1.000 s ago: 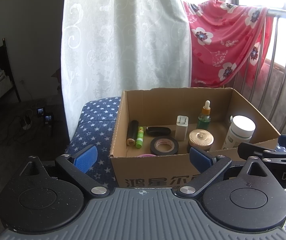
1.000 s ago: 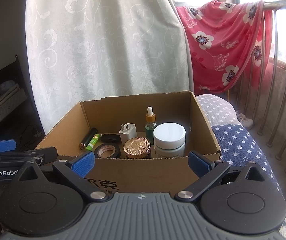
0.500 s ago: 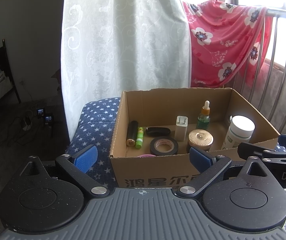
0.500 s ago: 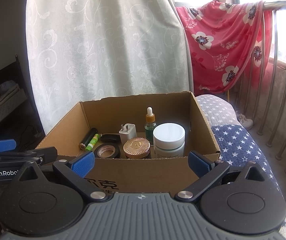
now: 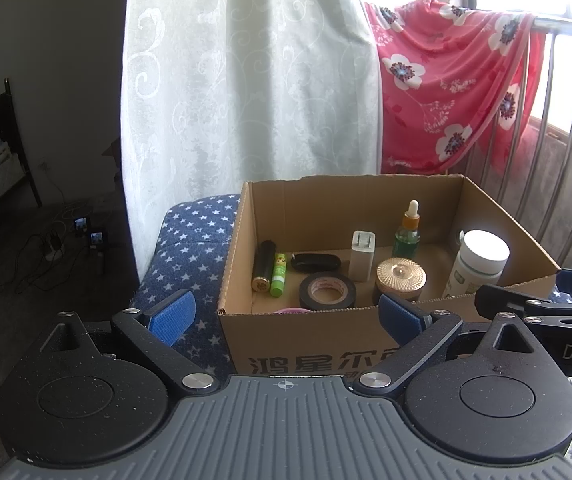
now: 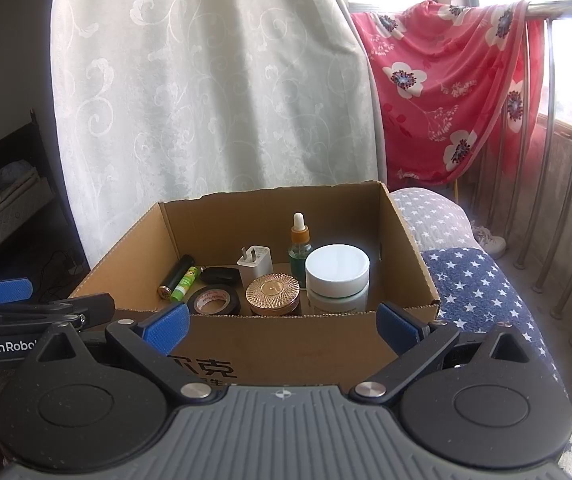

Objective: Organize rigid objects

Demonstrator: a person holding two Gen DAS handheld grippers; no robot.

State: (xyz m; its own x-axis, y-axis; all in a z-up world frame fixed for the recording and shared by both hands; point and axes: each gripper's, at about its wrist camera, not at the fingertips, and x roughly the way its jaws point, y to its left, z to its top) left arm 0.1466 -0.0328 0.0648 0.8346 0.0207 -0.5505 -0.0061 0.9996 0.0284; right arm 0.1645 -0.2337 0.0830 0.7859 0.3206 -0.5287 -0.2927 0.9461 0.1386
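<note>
Left gripper (image 5: 286,314) first: blue pads spread wide, nothing between them, hovering at the near wall of the cardboard box (image 5: 366,196). Right gripper (image 6: 284,322) is the same, fingers parted and empty, just short of the box's near edge, and the two tools sit side by side.

Inside the box, at the left, a black cylinder (image 5: 264,265) lies touching a green glue stick (image 5: 278,274). Right of them is a flat black case (image 5: 315,261), with a roll of black tape (image 5: 327,290) nearer. A white charger (image 5: 363,256) stands upright mid-box, a gold-lidded jar (image 5: 401,277) near it, and a green dropper bottle (image 5: 407,232) stands further back. The white bottle (image 6: 337,276) stands at the right side.

The box rests on a blue star-print cushion (image 5: 190,248). A white curtain (image 5: 246,80) hangs beyond, with a red floral cloth (image 5: 446,80) draped over a railing to the right.
</note>
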